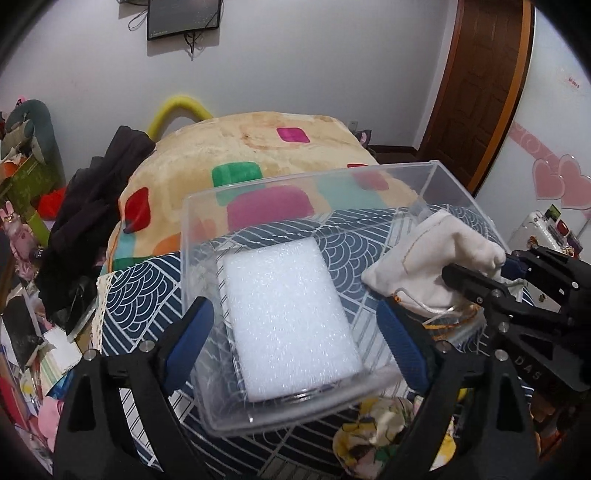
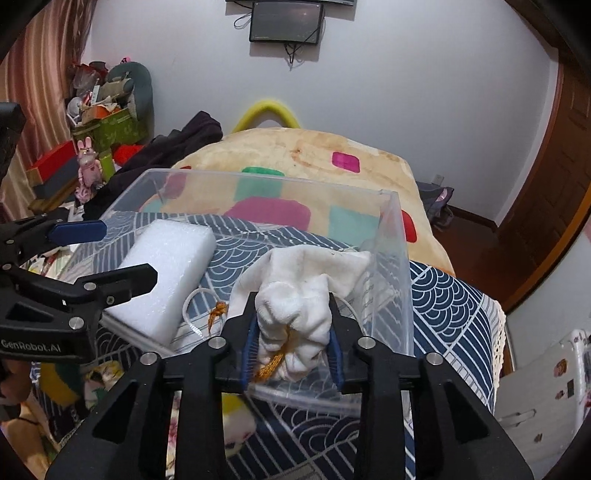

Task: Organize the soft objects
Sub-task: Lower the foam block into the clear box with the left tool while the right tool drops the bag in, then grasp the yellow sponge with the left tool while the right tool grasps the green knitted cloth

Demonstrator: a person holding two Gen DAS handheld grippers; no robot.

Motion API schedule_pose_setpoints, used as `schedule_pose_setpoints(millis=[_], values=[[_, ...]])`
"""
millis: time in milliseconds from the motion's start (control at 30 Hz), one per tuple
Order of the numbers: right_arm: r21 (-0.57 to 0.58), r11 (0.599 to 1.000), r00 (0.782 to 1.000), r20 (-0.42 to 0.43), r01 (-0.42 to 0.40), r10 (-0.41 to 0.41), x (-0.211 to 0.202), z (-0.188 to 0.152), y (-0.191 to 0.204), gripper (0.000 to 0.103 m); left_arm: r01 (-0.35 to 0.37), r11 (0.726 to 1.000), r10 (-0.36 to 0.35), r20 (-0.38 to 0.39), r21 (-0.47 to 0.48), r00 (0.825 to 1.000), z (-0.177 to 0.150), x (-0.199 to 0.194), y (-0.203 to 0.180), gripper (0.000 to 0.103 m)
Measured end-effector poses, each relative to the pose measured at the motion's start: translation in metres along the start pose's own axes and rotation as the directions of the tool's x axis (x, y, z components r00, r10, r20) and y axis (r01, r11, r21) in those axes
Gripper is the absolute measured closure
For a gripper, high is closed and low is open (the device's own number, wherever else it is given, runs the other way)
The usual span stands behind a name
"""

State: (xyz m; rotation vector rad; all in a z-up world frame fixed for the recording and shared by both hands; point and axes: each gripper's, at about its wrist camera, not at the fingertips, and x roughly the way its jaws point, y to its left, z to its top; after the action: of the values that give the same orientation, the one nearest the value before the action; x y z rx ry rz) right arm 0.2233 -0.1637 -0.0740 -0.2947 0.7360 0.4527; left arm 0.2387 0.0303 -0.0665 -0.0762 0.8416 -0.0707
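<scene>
Right gripper (image 2: 291, 350): clenched on white cloth pouch (image 2: 295, 295), lower centre – over clear bin (image 2: 397, 258).
Left gripper (image 1: 295, 347): jaws released, empty.
Risk: drawstring (image 2: 192, 306) may snag the bin's rim – pouch spills outside.

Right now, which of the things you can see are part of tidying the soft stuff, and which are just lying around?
Part of the job:
clear plastic bin
white foam block, lying inside the bin
white drawstring pouch, gripped by the right gripper
left gripper, open around the bin
floral fabric piece, in front of the bin

Just lying about:
patchwork blanket
dark clothing
wall monitor
</scene>
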Motion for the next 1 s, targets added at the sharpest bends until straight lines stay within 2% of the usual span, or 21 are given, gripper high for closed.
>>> schedule_pose_setpoints(millis=[200,300,433,533,633,767,900,1000], values=[[0.005,1.0,0.996,0.088,0.004,-0.005,-0.033,0.004,-0.004,0.057,-0.005,1.0,0.004,0.046,0.021,0.999,-0.006,-0.028,-0.001,0.012],[0.019,1.0,0.99,0.141,-0.005,0.002,-0.053,0.007,-0.003,0.052,-0.025,0.999,0.021,0.112,0.041,0.994,-0.009,-0.052,-0.005,0.005],[0.038,0.999,0.978,0.208,-0.017,0.008,-0.075,0.004,-0.002,0.04,-0.052,0.997,0.038,0.211,0.061,0.977,-0.019,-0.089,-0.011,0.001],[0.043,0.999,0.969,0.245,-0.011,0.0,-0.09,-0.005,0.0,0.033,-0.05,0.997,0.034,0.238,0.062,0.971,-0.029,-0.105,-0.011,0.0],[0.047,0.999,0.964,0.264,0.02,-0.031,-0.097,-0.019,0.003,0.027,-0.039,0.998,0.027,0.23,0.05,0.973,-0.042,-0.112,-0.007,0.0],[0.072,0.997,0.97,0.24,0.021,-0.038,-0.095,-0.04,0.001,0.024,-0.04,0.999,0.035,0.201,0.023,0.979,-0.062,-0.108,0.001,0.0],[0.094,0.994,0.983,0.173,0.048,-0.064,-0.083,-0.065,0.001,0.024,-0.036,0.999,0.038,0.166,-0.014,0.985,-0.084,-0.099,0.009,0.0],[0.125,0.992,0.995,0.097,0.025,-0.037,-0.069,-0.087,0.001,0.024,-0.043,0.998,0.048,0.166,-0.035,0.985,-0.102,-0.094,0.013,0.0]])
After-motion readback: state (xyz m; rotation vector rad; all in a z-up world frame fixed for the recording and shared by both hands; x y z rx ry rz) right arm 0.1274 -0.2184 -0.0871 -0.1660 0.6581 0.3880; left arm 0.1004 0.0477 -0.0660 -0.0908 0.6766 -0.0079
